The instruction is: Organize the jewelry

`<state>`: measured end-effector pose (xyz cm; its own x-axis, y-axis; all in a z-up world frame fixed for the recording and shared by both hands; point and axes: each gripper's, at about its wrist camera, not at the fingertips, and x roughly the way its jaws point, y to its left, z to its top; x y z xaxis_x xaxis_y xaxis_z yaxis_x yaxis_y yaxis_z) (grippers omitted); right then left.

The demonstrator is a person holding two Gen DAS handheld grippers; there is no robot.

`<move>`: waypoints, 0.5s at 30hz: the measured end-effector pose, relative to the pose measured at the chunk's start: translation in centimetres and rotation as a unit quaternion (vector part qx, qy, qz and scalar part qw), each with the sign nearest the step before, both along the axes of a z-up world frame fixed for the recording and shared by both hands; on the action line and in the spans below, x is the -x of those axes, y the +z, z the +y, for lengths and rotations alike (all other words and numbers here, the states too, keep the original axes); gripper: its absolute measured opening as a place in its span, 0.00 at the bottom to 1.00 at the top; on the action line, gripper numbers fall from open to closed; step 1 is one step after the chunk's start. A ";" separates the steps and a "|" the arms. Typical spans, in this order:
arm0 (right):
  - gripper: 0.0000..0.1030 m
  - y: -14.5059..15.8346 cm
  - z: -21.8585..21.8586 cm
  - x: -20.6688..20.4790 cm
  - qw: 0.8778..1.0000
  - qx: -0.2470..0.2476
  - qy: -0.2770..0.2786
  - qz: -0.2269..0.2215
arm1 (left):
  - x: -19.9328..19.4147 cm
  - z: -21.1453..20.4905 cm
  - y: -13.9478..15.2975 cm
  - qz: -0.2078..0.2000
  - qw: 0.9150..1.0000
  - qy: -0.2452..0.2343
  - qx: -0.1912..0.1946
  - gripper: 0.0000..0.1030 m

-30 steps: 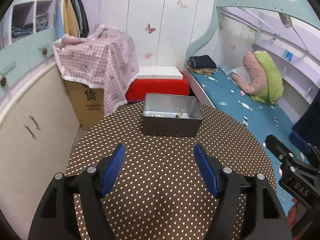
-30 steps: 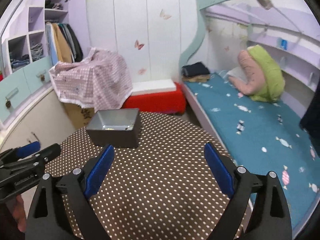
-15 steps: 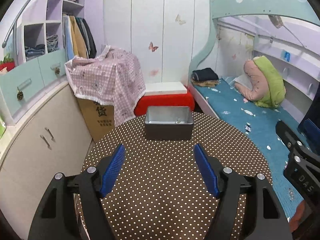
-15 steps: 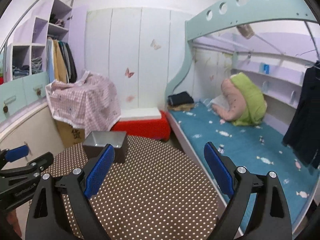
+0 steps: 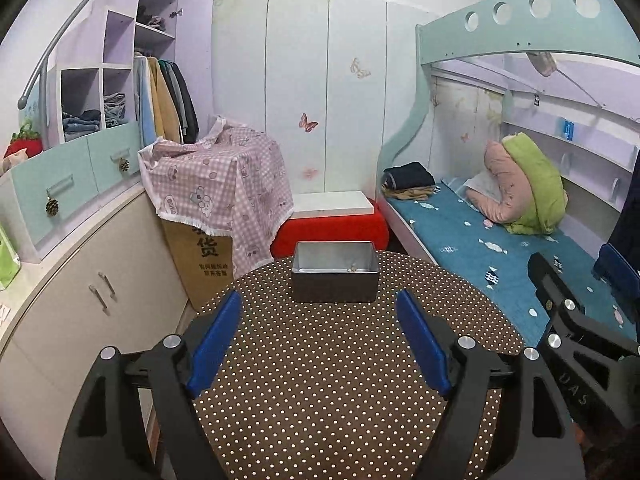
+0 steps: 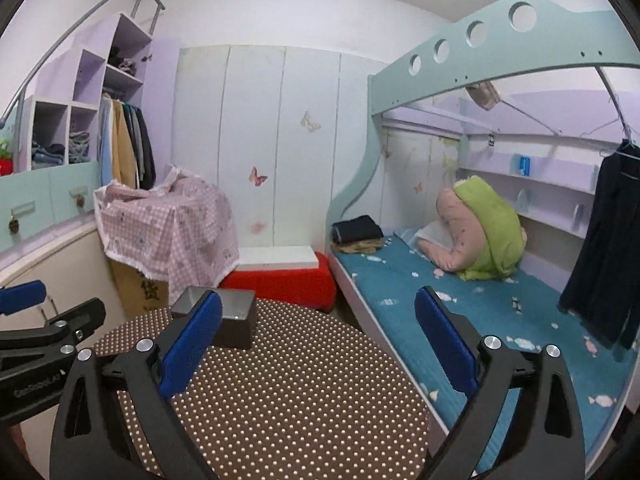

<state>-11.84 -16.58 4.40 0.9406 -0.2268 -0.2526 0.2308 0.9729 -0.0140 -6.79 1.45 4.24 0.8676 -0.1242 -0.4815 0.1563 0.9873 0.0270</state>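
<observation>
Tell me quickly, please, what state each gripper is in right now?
Left gripper: jaws opening, nothing between them, holding nothing.
Right gripper: jaws opening, nothing between them, holding nothing.

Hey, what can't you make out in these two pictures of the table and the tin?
- Jewelry: left wrist view, too small to identify; the tin's near wall hides most of the inside.
- Tin's contents: right wrist view, hidden by its wall and the right gripper's finger.
- Table's near edge: both views, cut off by gripper bodies.
</observation>
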 end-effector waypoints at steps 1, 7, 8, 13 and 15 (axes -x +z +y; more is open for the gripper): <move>0.91 0.1 0.1 0.0 1.000 0.000 0.001 0.000 | 0.0 -0.1 0.0 0.001 1.000 -0.003 0.000 0.75; 0.91 0.3 0.5 0.2 1.000 0.005 -0.005 0.003 | -0.2 0.1 -0.2 0.008 1.000 -0.009 0.010 0.75; 0.91 0.3 0.6 0.0 1.000 0.008 -0.008 0.005 | -0.3 0.1 -0.2 0.010 1.000 -0.012 0.011 0.75; 0.91 0.3 0.6 -0.1 1.000 0.003 -0.007 0.010 | -0.3 0.1 -0.2 0.008 1.000 -0.013 0.010 0.75; 0.91 0.3 0.4 0.0 1.000 0.001 -0.008 0.009 | -0.3 0.0 -0.2 0.008 1.000 -0.016 0.009 0.75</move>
